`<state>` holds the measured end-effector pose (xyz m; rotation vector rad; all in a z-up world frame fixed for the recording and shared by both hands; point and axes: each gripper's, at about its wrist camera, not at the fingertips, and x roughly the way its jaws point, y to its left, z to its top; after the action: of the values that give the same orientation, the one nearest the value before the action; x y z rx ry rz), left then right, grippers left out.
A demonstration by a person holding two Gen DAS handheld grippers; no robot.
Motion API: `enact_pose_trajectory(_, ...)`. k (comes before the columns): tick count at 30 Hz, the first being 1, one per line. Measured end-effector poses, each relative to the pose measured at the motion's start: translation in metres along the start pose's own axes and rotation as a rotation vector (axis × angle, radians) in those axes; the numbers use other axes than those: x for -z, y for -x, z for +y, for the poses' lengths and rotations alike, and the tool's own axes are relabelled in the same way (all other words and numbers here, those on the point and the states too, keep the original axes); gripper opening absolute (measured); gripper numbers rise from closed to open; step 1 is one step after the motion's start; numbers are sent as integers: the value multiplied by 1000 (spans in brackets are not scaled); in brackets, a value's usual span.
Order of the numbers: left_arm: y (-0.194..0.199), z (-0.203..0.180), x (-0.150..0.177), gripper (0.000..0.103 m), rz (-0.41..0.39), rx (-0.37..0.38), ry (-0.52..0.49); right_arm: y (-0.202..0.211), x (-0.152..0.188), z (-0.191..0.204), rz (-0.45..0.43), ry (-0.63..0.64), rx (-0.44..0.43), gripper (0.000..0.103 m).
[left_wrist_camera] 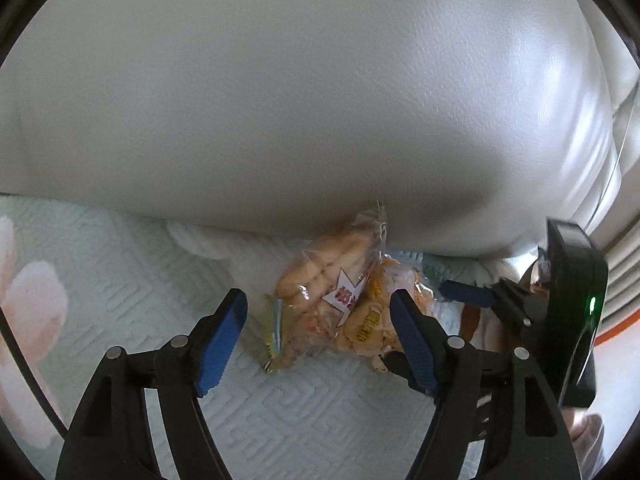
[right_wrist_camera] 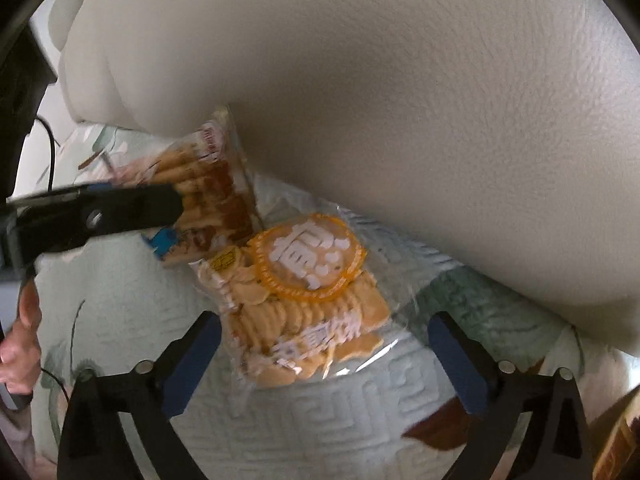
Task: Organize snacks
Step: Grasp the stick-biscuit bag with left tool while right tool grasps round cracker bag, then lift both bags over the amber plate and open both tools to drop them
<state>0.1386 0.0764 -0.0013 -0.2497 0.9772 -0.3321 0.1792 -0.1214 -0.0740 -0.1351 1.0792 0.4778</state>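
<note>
Now I see both grippers, left gripper and right gripper, wide open, empty, straddling 2 biscuit packs against the cushion.

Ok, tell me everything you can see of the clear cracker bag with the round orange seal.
The clear plastic cracker bag with the round orange seal lies flat on the pale green quilted cover, its far edge against the cream leather cushion. The crinkled film shows rows of thin golden scalloped crackers; the seal carries white characters. It looks sealed. The second clear biscuit bag overlaps its far-left corner. The right gripper is open, fingers on either side of its near end, not touching it.
</note>
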Motion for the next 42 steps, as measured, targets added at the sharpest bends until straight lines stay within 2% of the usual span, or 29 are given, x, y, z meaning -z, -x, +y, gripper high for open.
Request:
enact_pose_trajectory(1,-4,-2,0,68,6,-22,-16,-2,-1,-6,-4,-24,-36,103)
enact_pose_trajectory(3,-12,-4,0,53,16,-44,-23,-8,-4,-15,-10,-57,-71,103)
enact_pose_trajectory(7,-25,4,-1,43,22,-16,62,-10,-3,-13,-46,-40,-87,103)
enact_pose_trajectory(13,-24,-3,3,39,-5,-38,82,-13,-3,-3,-52,-24,-91,103)
enact_pose_trajectory(17,-14,10,4,36,-11,-3,165,-8,2,-7,-57,-21,-96,103)
enact_pose_trajectory(23,8,29,6,36,-38,-4,206,-8,6,-9,-52,-14,-117,103)
enact_pose_trajectory(25,12,32,7,36,-36,-19,218,-5,7,-10,-48,-23,-104,97)
enact_pose_trajectory(30,19,31,18,31,-36,-28,235,11,22,-10,-77,-59,-107,64)
enact_pose_trajectory(32,21,27,23,29,-43,-18,231,18,29,-11,-83,-93,-121,56)
enact_pose_trajectory(36,29,15,26,22,-69,-55,207,28,42,-13,-83,-136,-179,52)
enact_pose_trajectory(39,40,9,29,21,-96,-99,197,35,53,-8,-81,-154,-224,52)
enact_pose_trajectory(42,47,6,29,21,-102,-93,200,43,59,-5,-80,-171,-237,52)
